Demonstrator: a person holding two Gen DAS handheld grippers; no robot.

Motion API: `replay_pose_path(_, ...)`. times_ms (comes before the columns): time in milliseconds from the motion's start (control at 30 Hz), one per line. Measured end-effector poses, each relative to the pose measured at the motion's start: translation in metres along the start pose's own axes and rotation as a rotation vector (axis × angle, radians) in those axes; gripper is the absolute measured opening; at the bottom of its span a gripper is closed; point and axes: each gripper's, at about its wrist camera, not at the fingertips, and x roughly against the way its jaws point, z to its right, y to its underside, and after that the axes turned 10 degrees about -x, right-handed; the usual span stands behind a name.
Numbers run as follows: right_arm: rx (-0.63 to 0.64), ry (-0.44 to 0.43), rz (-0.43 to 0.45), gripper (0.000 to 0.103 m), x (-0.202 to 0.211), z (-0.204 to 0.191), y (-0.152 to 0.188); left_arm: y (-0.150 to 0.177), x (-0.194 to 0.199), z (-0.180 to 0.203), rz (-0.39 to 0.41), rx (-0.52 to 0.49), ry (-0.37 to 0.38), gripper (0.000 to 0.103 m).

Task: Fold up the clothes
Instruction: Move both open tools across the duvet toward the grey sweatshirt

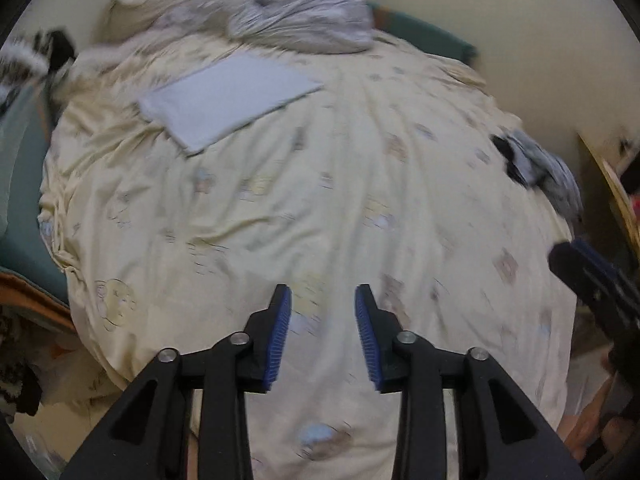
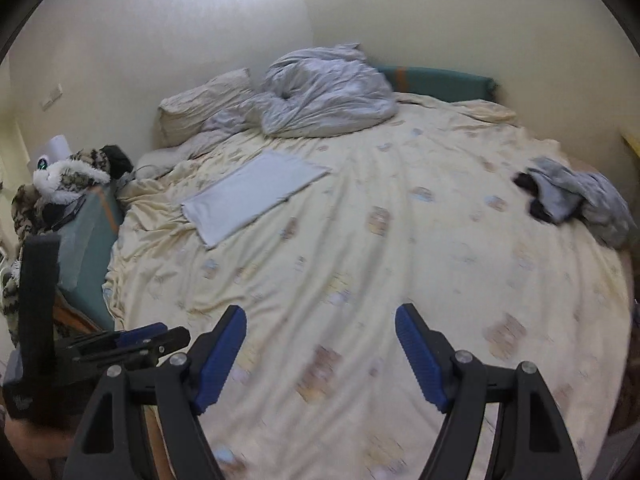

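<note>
Yellow sheet: covers the bed, its print blurred.
Folded cloth: one, left of the sheet's middle.
Loose clothes: one crumpled heap at the sheet's right edge, pieces uncountable.
Left gripper: jaws apart, empty.
Right gripper: jaws wide, empty.

Left gripper and right gripper both point downward with jaws apart and empty, the right set wider.

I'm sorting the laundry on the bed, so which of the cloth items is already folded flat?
The pale folded cloth lying mid-bed as a neat rectangle. The grey clothes pile at the right edge is crumpled.
</note>
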Motion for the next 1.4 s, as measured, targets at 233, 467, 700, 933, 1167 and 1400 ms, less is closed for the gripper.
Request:
replay_pose_path(233,-0.022,0.084,0.017,0.079,0.039,0.065,0.043,0.038,0.001,0.076,0.044,-0.152,0.050,0.089)
replay_pose_path(467,-0.075,0.200,-0.009,0.079,0.029,0.127,0.093,0.061,-0.045,0.109,0.041,-0.246,0.109,0.089)
replay_pose_path(700,-0.114,0.289,-0.026,0.079,-0.002,0.159,0.135,0.093,-0.091,0.118,0.064,-0.357,0.099,0.089)
replay_pose_path(933,-0.196,0.303,-0.075,0.079,-0.023,0.179,0.152,0.108,-0.103,0.109,0.059,-0.343,0.116,0.090)
replay_pose_path(1167,-0.106,0.337,-0.118,0.100,-0.041,0.166,0.159,0.113,-0.102,0.105,0.049,-0.347,0.117,0.093)
replay_pose_path(1400,-0.084,0.346,-0.127,0.102,-0.042,0.164,0.162,0.114,-0.106,0.111,0.035,-0.373,0.115,0.099)
